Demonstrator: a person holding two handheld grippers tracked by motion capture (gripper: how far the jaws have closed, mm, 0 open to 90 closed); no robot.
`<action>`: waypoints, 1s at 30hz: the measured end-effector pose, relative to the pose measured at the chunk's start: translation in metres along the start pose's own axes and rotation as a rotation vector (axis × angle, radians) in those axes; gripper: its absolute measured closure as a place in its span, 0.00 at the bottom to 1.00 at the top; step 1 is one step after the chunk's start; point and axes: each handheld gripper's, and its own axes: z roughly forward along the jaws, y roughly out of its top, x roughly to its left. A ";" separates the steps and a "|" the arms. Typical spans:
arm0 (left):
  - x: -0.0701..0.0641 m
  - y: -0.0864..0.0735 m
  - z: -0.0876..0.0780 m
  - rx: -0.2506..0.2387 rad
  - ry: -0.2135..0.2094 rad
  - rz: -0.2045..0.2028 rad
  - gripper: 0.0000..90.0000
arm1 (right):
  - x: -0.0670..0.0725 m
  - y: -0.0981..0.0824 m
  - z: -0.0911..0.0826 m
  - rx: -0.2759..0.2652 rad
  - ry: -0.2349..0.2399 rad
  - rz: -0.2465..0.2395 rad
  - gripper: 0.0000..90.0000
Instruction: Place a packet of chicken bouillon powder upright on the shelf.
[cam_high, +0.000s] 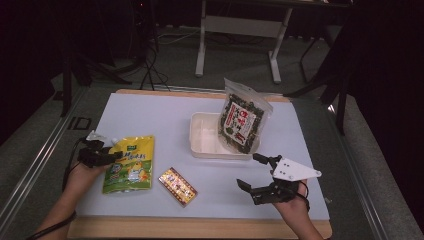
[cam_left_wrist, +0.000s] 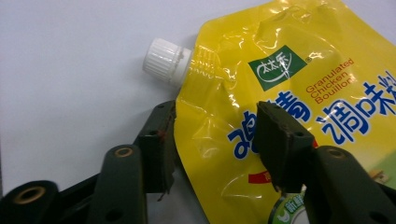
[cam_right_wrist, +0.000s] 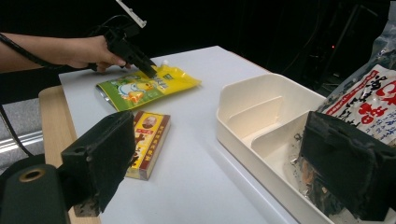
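At the table's near left edge, we logged our left gripper (cam_high: 102, 156) astride the spout corner of the yellow bouillon pouch (cam_high: 130, 165): one jaw off its edge, one over its printed face, apart, not pressing. We noted the pouch lying flat, white cap (cam_left_wrist: 166, 61) pointing away. We listed a small gold box (cam_high: 177, 186) beside it. Farther right, we recorded the white tray (cam_high: 205, 137), a seaweed bag (cam_high: 243, 119) leaning in it. Our right gripper (cam_high: 255, 175) hung before the tray, jaws wide, nothing between.
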 end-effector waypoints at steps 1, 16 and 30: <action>0.000 0.000 0.000 0.000 0.000 0.000 0.57 | 0.000 0.000 0.000 0.000 0.000 0.000 0.11; -0.015 0.005 -0.004 0.045 0.120 0.065 0.89 | 0.001 0.000 0.000 0.004 0.000 -0.005 0.11; -0.015 0.009 -0.022 -0.020 0.061 0.066 1.00 | -0.004 0.001 -0.005 -0.019 -0.006 0.020 0.11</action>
